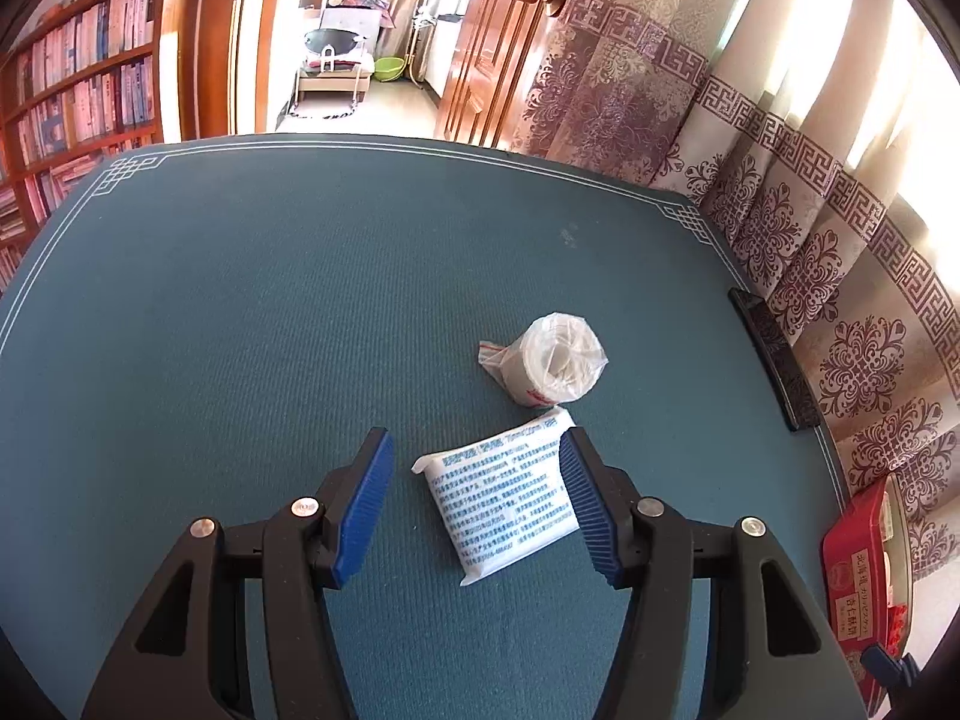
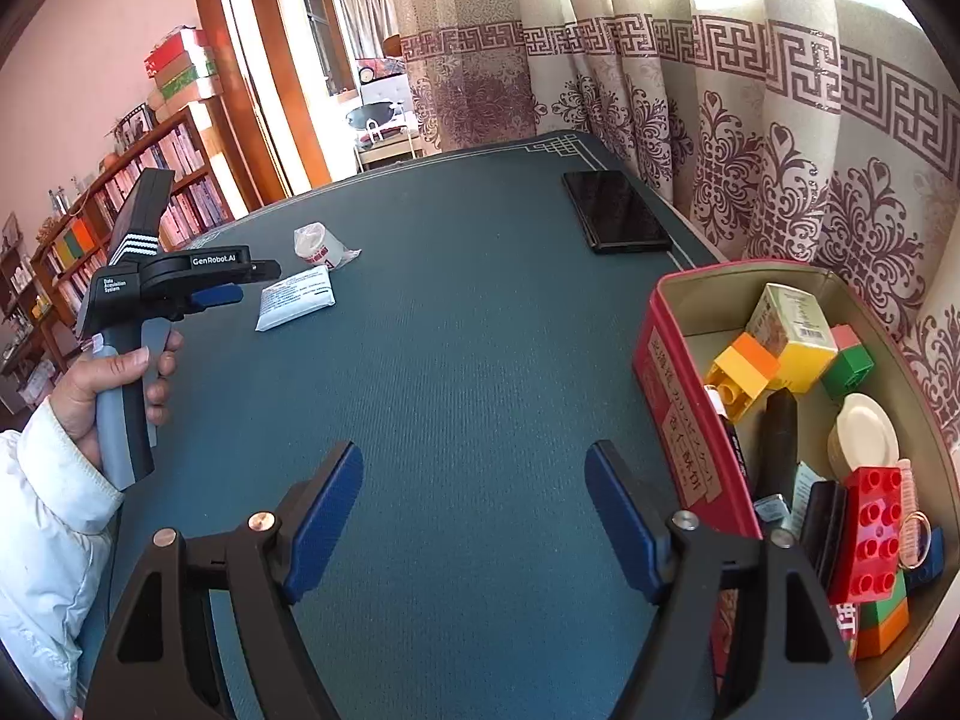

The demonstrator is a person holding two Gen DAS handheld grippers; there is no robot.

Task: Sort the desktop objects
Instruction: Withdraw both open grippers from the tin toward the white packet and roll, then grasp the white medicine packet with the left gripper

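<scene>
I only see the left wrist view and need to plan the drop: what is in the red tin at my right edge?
Observer: The red tin is open-topped and already holds toy bricks and a small carton.
Operator: Is the right gripper free?
Observer: Yes, the right gripper is open, with nothing between its pads.
Operator: And that dark bar on my right?
Observer: A black phone, lying flat.

A patterned curtain (image 2: 780,138) hangs just beside the green surface (image 1: 270,312). Bookshelves (image 1: 78,90) full of books line the far wall, near a wooden door (image 1: 480,42).
</scene>
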